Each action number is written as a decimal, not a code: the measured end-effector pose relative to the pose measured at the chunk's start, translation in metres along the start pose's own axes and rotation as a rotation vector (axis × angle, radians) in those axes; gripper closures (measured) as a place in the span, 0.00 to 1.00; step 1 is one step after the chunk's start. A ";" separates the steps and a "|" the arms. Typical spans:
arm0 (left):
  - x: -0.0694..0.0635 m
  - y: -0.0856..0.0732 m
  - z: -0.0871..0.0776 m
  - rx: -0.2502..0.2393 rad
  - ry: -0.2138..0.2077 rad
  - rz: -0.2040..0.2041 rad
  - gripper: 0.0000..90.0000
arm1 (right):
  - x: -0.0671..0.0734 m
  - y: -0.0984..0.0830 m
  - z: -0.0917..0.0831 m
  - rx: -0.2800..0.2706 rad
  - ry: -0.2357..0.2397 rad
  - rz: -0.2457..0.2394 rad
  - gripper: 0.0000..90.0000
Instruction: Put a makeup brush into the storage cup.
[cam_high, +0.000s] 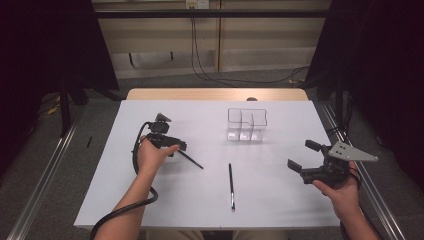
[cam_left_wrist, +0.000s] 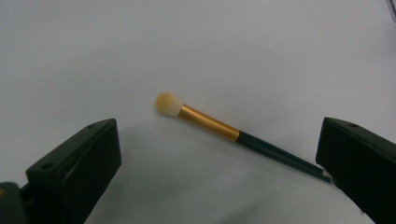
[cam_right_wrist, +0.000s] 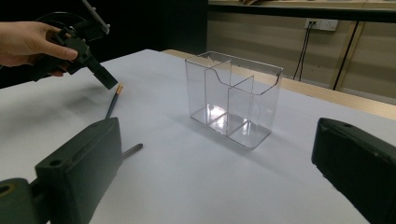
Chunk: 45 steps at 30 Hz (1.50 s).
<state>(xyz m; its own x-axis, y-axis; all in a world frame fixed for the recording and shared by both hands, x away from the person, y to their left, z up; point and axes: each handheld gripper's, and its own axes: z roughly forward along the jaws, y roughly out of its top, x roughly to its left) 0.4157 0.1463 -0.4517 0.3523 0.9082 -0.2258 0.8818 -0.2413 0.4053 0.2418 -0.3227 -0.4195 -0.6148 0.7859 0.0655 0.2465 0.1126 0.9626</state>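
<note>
Hovering my left gripper (cam_left_wrist: 219, 154), jaws wide, over the gold-banded brush (cam_left_wrist: 210, 123) lying flat on the table (cam_high: 165, 200) | my right gripper (cam_high: 306, 156) open, empty, near the clear organizer (cam_high: 247, 125).

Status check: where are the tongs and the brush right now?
Left tongs open, over the brush, not gripping. Right tongs open, holding nothing. Brush flat on the table. Second brush and clear organizer apart from it.

Gold-ferruled makeup brush (cam_left_wrist: 219, 129), lying flat
</note>
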 end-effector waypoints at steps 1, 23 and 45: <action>-0.001 0.000 0.001 0.004 0.004 0.005 0.02 | 0.000 0.000 0.000 -0.001 0.000 -0.001 0.02; -0.026 0.023 0.007 0.102 0.105 -0.031 0.02 | -0.001 0.000 0.000 -0.002 -0.001 -0.001 0.02; -0.070 0.032 0.034 0.098 0.189 0.090 0.72 | -0.001 0.001 -0.002 -0.005 -0.005 -0.006 0.02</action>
<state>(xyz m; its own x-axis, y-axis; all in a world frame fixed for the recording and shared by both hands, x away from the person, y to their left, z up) 0.4295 0.0631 -0.4526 0.3741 0.9272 -0.0188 0.8790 -0.3481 0.3260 0.2409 -0.3251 -0.4184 -0.6122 0.7885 0.0588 0.2392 0.1138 0.9643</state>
